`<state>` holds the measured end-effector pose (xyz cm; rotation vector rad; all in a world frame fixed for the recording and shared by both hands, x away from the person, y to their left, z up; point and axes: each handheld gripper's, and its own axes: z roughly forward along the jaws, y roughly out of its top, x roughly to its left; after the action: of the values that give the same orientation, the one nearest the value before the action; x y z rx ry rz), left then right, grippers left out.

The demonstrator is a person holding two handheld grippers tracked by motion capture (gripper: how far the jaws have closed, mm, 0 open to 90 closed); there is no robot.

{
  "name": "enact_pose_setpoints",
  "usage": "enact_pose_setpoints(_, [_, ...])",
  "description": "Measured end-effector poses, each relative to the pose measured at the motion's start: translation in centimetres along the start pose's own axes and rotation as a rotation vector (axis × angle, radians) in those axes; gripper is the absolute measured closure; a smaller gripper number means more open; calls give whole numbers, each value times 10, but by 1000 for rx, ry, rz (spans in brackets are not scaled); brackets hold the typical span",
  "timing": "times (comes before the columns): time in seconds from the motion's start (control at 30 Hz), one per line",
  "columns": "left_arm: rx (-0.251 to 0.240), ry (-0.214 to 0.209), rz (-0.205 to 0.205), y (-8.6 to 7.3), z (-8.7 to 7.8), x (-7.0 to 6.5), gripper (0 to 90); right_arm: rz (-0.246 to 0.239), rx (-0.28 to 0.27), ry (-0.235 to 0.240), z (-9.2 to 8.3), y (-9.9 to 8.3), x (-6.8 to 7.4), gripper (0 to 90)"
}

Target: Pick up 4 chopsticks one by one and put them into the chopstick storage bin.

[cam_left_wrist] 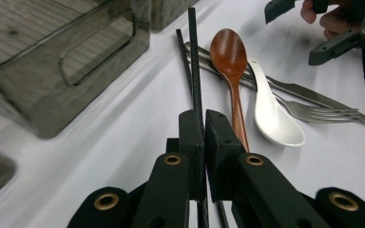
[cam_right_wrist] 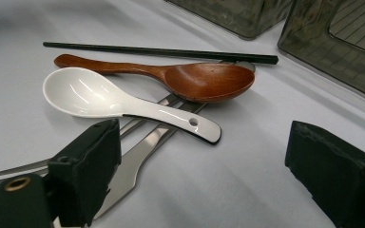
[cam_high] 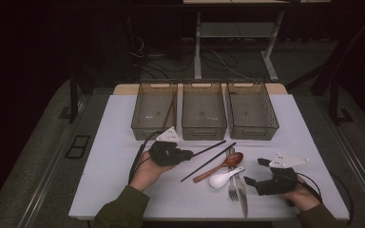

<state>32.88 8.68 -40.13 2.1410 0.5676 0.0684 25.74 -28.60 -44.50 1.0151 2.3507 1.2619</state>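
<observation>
Between left tongs (cam_left_wrist: 204,124) | clamped: thin black chopstick (cam_left_wrist: 193,52) | right tongs (cam_right_wrist: 214,166) agape, empty

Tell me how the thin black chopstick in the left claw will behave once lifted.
The thin black chopstick looks straight and rigid, so it probably won't flex. The left claw pinches it near one end, so the long free end may sag or pivot. Its slim shaft probably rolls if dropped.

room dark | grey floor (cam_high: 38,156) | desk legs (cam_high: 197,47) behind
</observation>
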Motion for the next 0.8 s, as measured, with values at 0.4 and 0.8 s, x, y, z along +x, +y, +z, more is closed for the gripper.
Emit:
enact_pose_setpoints(0.4, [-38,20,-29,0,-24,13,853,0,1,-1,0,0,0,115])
enact_pose_setpoints(0.8, [-73,52,-65,-1,-46,27,853,-2,2,-2,0,0,0,115])
